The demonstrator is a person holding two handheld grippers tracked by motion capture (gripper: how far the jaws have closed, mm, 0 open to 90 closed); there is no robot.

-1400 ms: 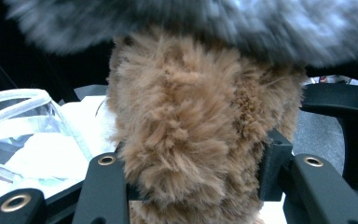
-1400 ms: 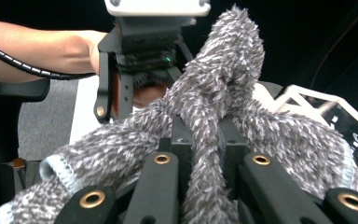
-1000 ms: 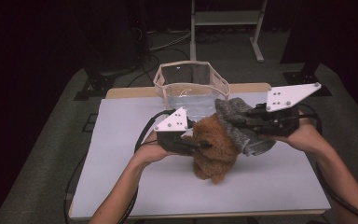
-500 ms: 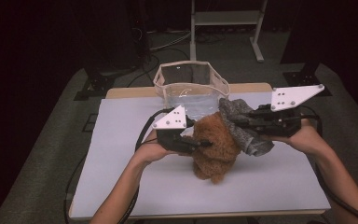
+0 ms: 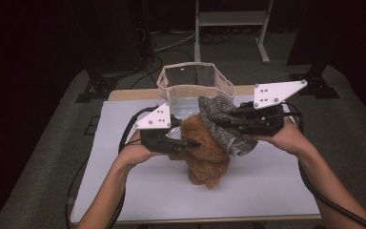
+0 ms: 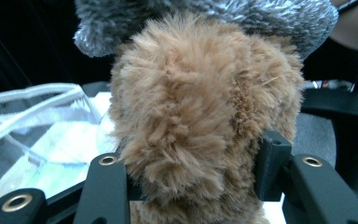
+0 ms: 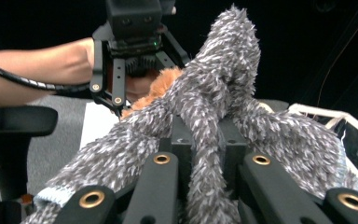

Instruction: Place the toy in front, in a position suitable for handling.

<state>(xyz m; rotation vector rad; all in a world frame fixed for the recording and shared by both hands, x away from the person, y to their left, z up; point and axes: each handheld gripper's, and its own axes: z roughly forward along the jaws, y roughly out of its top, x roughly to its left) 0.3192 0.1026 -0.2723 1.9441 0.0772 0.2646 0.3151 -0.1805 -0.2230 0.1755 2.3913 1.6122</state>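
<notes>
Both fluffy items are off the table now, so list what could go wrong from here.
1. The grey fuzzy knitted cloth is pinched by only a narrow fold in the right tool; it may slip out.
2. The brown furry plush toy hangs from the left tool and could drop beside the clear plastic bag.

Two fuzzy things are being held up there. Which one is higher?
The grey fuzzy sock, pinched by the right gripper. It drapes over the top of the brown fuzzy one, which the left gripper holds and which hangs down towards the table.
</notes>
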